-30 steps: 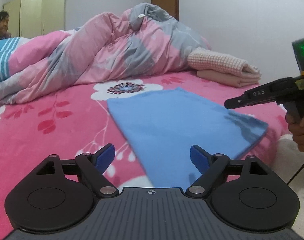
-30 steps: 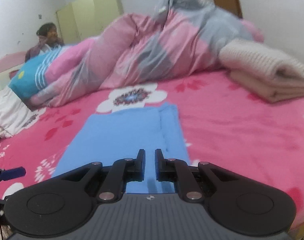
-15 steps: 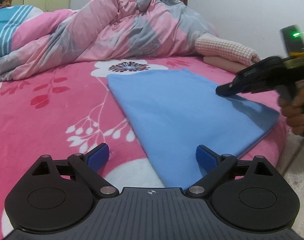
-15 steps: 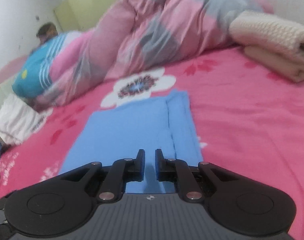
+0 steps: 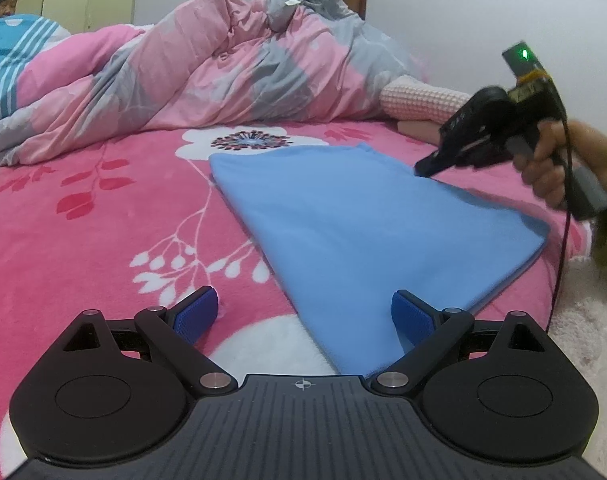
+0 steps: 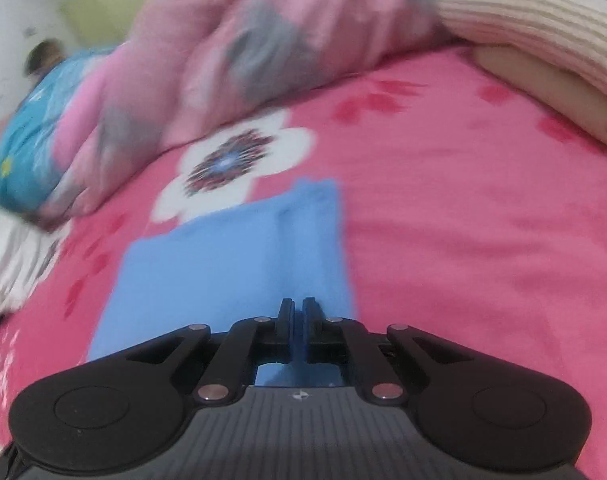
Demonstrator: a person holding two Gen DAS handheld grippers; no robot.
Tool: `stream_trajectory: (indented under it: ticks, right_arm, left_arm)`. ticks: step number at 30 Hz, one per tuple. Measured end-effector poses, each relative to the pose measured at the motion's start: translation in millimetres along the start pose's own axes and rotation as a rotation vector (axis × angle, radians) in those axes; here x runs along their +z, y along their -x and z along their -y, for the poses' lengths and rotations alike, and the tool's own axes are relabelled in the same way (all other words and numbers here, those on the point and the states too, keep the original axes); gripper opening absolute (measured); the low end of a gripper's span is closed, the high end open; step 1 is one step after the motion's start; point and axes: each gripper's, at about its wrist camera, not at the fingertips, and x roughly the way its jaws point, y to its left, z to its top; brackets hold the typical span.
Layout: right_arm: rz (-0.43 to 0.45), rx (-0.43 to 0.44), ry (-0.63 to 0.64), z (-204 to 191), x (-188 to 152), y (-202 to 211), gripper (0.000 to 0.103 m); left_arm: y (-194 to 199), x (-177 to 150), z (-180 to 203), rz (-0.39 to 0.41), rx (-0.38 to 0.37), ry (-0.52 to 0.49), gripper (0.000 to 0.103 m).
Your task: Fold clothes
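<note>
While the folded blue cloth (image 5: 367, 224) lies flat on the pink bedspread (image 5: 103, 216), the left gripper (image 5: 303, 316) is held wide open over its near corner; the right gripper (image 6: 297, 312) is closed, empty, above its edge.

Smooth matt blue cloth (image 5: 367, 216), fuzzy pink floral blanket (image 5: 103, 240), waffle-knit cream towel (image 5: 419, 98)

No readable text

Faint white lettering on the right gripper (image 5: 422, 169), at three o'clock, is too blurred to read.
</note>
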Motion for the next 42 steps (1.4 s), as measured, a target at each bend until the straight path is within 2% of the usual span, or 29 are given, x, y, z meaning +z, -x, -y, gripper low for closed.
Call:
stream_trajectory:
  ticks: [2, 4, 8, 11, 14, 18, 20, 22, 24, 25, 27, 28, 31, 34, 38, 42]
  right_arm:
    - [0.036, -0.047, 0.052, -7, 8, 12, 0.004]
    - [0.028, -0.005, 0.099, -22, 16, 12, 0.005]
    - [-0.043, 0.047, 0.168, -47, 29, -27, 0.005]
    - [-0.05, -0.064, 0.191, -37, 43, -53, 0.003]
    - [-0.003, -0.123, 0.165, -31, 57, -45, 0.005]
    - [-0.038, -0.052, 0.243, -56, 54, -50, 0.005]
    - [-0.076, -0.019, 0.244, -64, 53, -67, 0.005]
    - [-0.071, -0.054, 0.226, -62, 59, -83, 0.002]
    - [-0.021, -0.192, 0.254, -66, 66, -85, 0.005]
    - [-0.006, -0.22, 0.281, -72, 66, -79, 0.005]
    - [0.002, -0.205, 0.344, -89, 62, -62, 0.006]
    - [-0.003, -0.164, 0.372, -101, 57, -54, 0.006]
    - [-0.051, 0.039, 0.443, -141, 37, -42, 0.006]
    - [-0.121, 0.145, 0.512, -179, 19, -68, 0.006]
    - [-0.161, 0.115, 0.478, -200, 21, -125, 0.005]
    - [-0.105, 0.053, 0.362, -188, 41, -137, 0.006]
  left_arm:
    - [0, -1, -1, 0.003, -0.009, -0.002, 0.095]
    - [0, -1, -2, 0.004, -0.017, -0.007, 0.095]
    - [0, -1, -3, 0.006, -0.02, -0.001, 0.095]
    - [0, -4, -4, 0.018, -0.024, 0.001, 0.095]
    - [0, -5, -6, 0.027, -0.034, 0.005, 0.095]
    - [0, -6, -8, 0.032, -0.046, 0.002, 0.095]
    - [1, -6, -8, 0.032, -0.048, 0.002, 0.095]
    - [1, -6, -7, 0.034, -0.046, 0.005, 0.095]
    - [1, -7, -7, 0.039, -0.044, 0.006, 0.095]
    - [1, -8, -6, 0.043, -0.044, 0.007, 0.095]
    - [1, -9, -7, 0.048, -0.046, 0.005, 0.095]
    - [1, -10, -7, 0.051, -0.047, 0.004, 0.095]
    - [2, -11, -7, 0.057, -0.052, 0.0, 0.095]
    - [5, -13, -9, 0.062, -0.059, 0.005, 0.095]
    - [6, -17, -8, 0.083, -0.059, 0.009, 0.095]
    - [6, -19, -9, 0.096, -0.072, 0.015, 0.095]
